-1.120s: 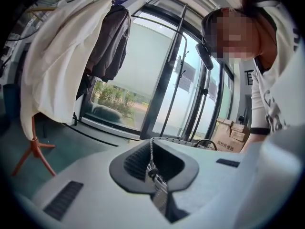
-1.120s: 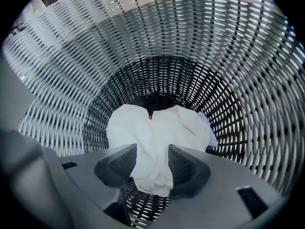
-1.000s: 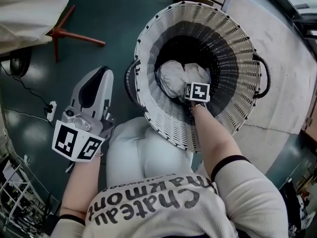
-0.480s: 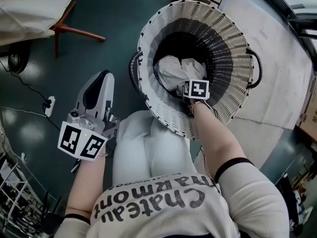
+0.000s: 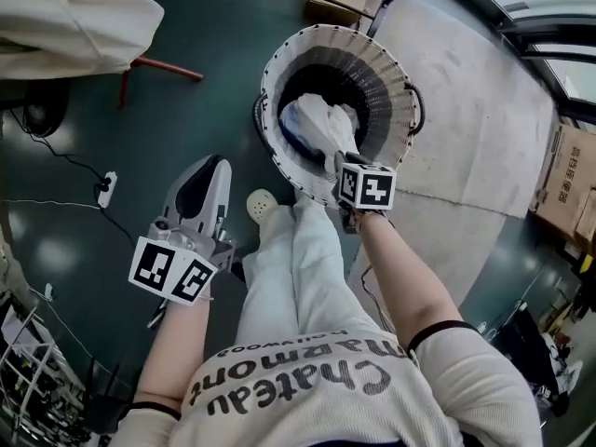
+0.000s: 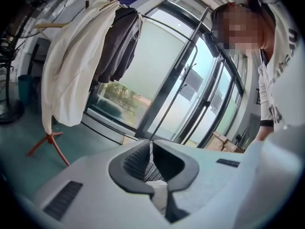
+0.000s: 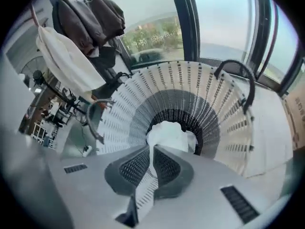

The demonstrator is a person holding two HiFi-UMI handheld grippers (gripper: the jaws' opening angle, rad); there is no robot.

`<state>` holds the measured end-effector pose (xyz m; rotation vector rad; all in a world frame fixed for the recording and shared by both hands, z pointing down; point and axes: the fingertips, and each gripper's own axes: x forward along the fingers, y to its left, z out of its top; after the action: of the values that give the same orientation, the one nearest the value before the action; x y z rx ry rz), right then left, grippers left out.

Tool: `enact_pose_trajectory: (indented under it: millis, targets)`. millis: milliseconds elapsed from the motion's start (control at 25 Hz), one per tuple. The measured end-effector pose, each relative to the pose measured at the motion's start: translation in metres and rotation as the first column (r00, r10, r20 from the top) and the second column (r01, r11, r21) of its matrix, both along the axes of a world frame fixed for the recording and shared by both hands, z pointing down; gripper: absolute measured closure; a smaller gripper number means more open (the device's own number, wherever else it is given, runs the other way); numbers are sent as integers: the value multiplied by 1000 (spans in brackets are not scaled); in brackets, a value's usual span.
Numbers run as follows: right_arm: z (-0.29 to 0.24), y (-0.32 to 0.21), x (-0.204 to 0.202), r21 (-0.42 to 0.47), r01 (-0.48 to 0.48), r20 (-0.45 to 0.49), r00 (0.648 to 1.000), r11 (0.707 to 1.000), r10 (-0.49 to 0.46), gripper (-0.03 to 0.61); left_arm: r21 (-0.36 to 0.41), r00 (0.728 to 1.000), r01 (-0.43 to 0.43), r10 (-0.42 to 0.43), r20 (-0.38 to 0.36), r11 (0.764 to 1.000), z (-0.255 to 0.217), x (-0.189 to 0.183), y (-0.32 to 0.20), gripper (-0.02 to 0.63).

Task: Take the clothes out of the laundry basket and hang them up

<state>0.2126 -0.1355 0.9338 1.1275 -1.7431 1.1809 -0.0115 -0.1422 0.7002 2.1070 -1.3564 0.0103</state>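
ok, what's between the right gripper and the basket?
A white garment: pinched in the right gripper's shut jaws, it trails down into the basket. Right gripper view shows it; head view too.

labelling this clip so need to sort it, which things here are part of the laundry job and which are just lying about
Part of the job: laundry basket, white garment pinched in the right tongs, red-legged clothes stand with hung clothes.
Lying about: cardboard boxes, power strip with cable, pale mat.
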Motion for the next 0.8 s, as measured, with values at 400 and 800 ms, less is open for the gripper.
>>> enact_pose_trajectory:
  millis: [400, 800]
  targets:
    - [-217, -26, 11, 122, 6, 160, 987, 993, -26, 538, 172, 994, -36, 17, 110, 984, -162, -19, -14, 601]
    - [-462, -74, 16, 404, -2, 317, 938, 915, -138, 538, 215, 988, -108, 81, 132, 971, -241, -3, -12, 522]
